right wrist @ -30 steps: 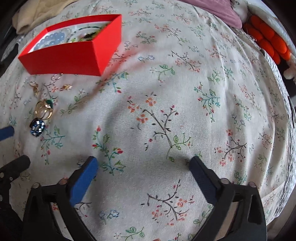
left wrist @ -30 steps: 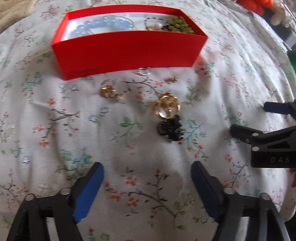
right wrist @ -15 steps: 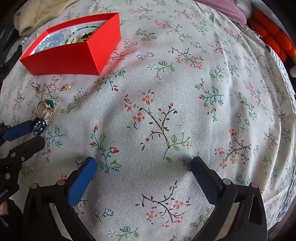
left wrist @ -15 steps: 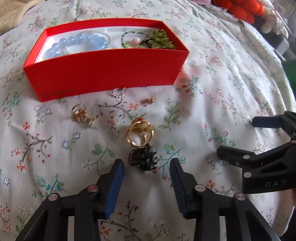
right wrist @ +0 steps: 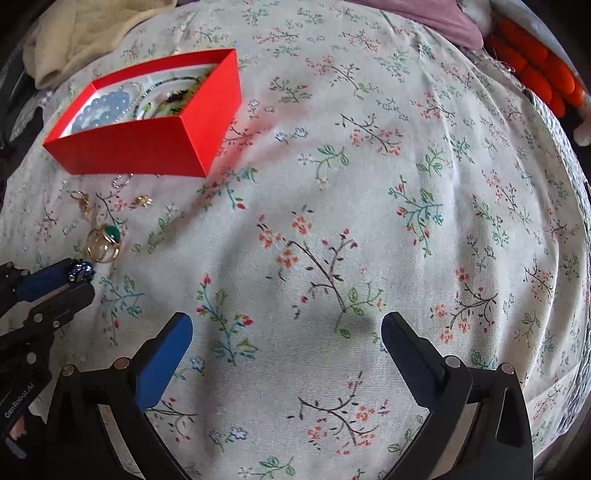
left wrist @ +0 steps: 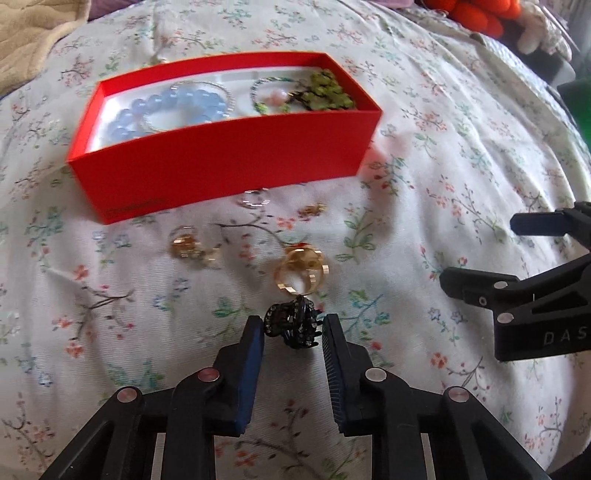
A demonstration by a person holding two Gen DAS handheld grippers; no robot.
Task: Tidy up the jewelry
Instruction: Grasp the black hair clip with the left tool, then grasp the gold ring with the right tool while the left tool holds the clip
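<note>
A dark beaded ring (left wrist: 291,325) (right wrist: 81,271) lies on the floral bedspread between the blue pads of my left gripper (left wrist: 293,325) (right wrist: 83,279). Its jaws are closing, and the pads touch the ring's sides. Just beyond it lies a gold ring with a green stone (left wrist: 301,271) (right wrist: 103,242). Further on are a small gold piece (left wrist: 184,245), a silver ring (left wrist: 255,199) and a gold stud (left wrist: 312,210). The red box (left wrist: 221,158) (right wrist: 129,147) holds a blue bead bracelet (left wrist: 166,107) and green beads (left wrist: 325,92). My right gripper (right wrist: 287,325) (left wrist: 480,251) hangs open over bare cloth.
A beige blanket (left wrist: 29,29) lies at the far left behind the box. An orange plush thing (right wrist: 535,74) and a purple cloth (right wrist: 424,14) sit at the far right edge of the bed. The bedspread (right wrist: 332,221) right of the box is bare.
My left gripper has come forward over the dark beaded ring and its jaws have narrowed from wide apart to the ring's sides. The right gripper has stayed in place, open.
</note>
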